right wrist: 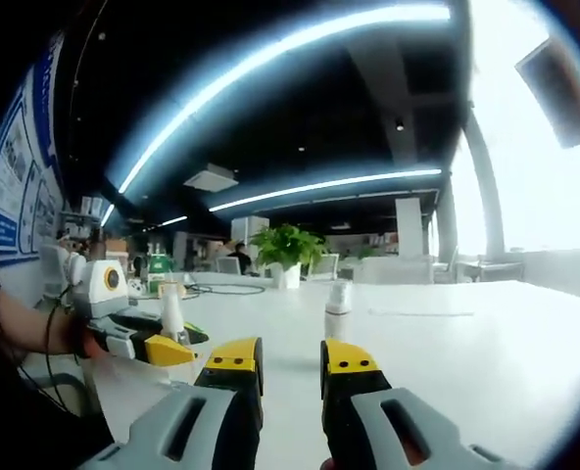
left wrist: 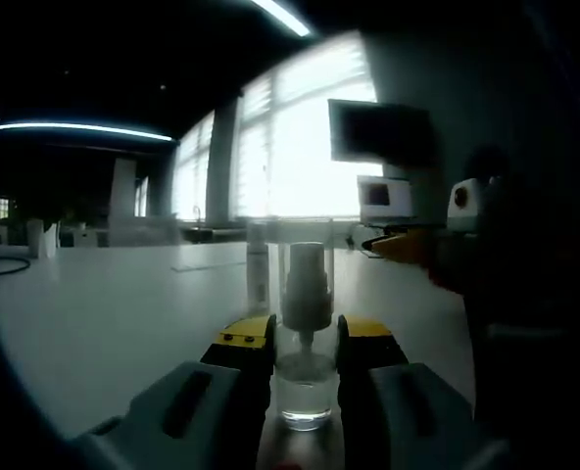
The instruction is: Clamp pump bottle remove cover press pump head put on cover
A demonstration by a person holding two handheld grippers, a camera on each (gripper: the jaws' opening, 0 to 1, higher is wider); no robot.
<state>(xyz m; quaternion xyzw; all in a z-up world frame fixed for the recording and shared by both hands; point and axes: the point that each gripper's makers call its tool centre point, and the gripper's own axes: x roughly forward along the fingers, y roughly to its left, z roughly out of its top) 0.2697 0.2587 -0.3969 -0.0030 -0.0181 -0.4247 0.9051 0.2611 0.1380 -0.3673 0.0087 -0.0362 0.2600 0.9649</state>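
Observation:
A clear pump bottle [left wrist: 305,387] stands upright on the white table [left wrist: 104,313], and my left gripper [left wrist: 307,338] is shut on its body just below the grey pump head [left wrist: 308,289]. A transparent cover seems to sit over that head. My right gripper [left wrist: 412,245] hovers to the right of the bottle, a little above the table. In the right gripper view, my right gripper [right wrist: 290,362] is open with nothing between its yellow-tipped fingers. The left gripper [right wrist: 158,348] holds the bottle [right wrist: 172,313] at the left of that view.
A second small white bottle [left wrist: 259,264] [right wrist: 337,308] stands on the table beyond the held one. A potted plant [right wrist: 288,250] and chairs are at the far end. A person's arm [right wrist: 25,343] is at the left. Monitors [left wrist: 380,132] stand by bright windows.

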